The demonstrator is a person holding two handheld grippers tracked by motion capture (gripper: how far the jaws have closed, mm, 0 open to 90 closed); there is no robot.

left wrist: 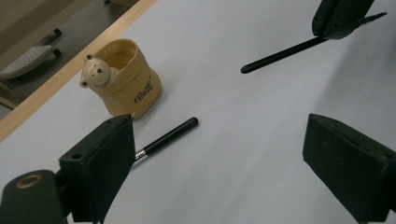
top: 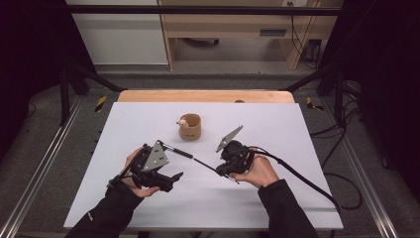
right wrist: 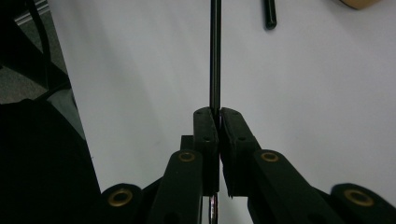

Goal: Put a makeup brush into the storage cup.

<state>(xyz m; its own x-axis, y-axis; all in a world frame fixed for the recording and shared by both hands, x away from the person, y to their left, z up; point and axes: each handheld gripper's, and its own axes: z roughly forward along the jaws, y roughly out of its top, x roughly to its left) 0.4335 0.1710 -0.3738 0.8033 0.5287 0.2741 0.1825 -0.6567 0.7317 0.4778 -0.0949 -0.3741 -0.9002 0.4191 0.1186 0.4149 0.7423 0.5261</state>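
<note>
A tan cup [top: 190,127] with a small bear figure on its rim stands upright at mid-table, also in the left gripper view [left wrist: 128,86]. A black-handled brush [top: 177,149] lies flat on the white mat in front of the cup [left wrist: 170,136]. My left gripper [top: 171,179] is open and holds nothing, its jaws wide apart [left wrist: 219,140] just short of that brush. My right gripper [top: 224,171] is shut [right wrist: 218,114] on a thin black stick [right wrist: 215,56], which points left toward the lying brush [top: 205,164].
The white mat [top: 277,198] covers a wooden table whose far edge [top: 205,95] shows behind the cup. A black cable [top: 302,178] trails from my right gripper off to the right. Metal rails run along both sides of the table.
</note>
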